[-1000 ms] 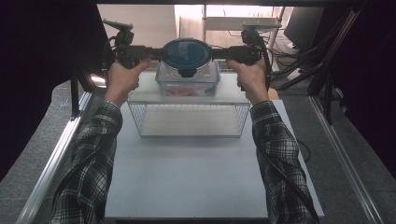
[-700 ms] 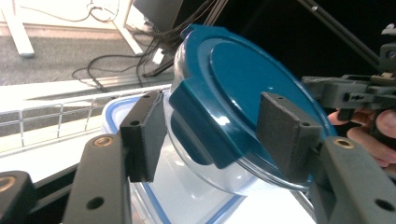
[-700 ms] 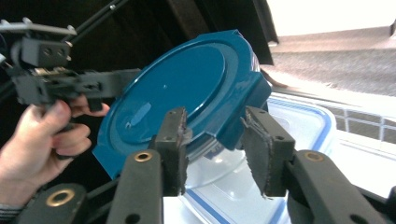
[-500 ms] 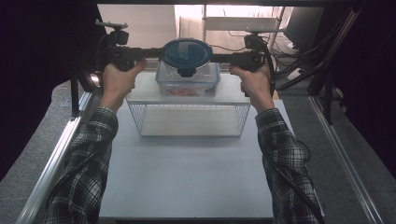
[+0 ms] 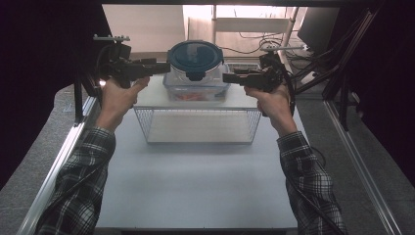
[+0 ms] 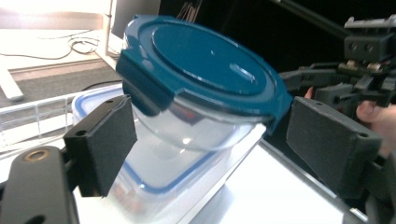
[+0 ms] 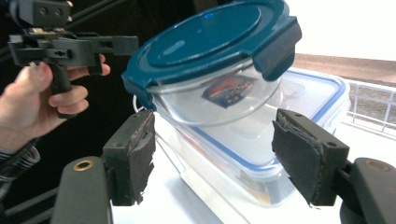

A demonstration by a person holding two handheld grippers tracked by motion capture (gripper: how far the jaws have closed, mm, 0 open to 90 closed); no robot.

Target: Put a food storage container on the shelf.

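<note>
the left tool [image 5: 164, 65] is sitting at the left edge of the bowl [image 5: 195, 56], about where it was half a second ago but a little lower in the high view. its jaws are standing wide open. in the left gripper view the pads [image 6: 100, 144] are flanking the glass below the blue lid, gripping nothing, and whether either pad is brushing the glass is hard to tell.

the bowl has not moved. it is resting on the lid of the box [image 5: 195, 92], which is standing on the white top of the wire rack [image 5: 151, 95] at the far end of the surface [image 5: 195, 186].

the right tool [image 5: 229, 77] has drawn in toward the bowl since a second ago and is now waiting just beside its right edge. it is also gaping wide and holding nothing, with its worn pads [image 7: 308, 158] to either side of the glass.

with both tools closing in from opposite sides, this is looking like the approach to lifting the bowl off the box, and no grip is made yet.

the lid's latches are sticking out at the rim, so the pads are probably needing to bite lower, on the curved glass, which may be slippery. the box underneath could shift if nudged. a monitor [image 5: 318, 27] is standing behind on the right, well clear.
</note>
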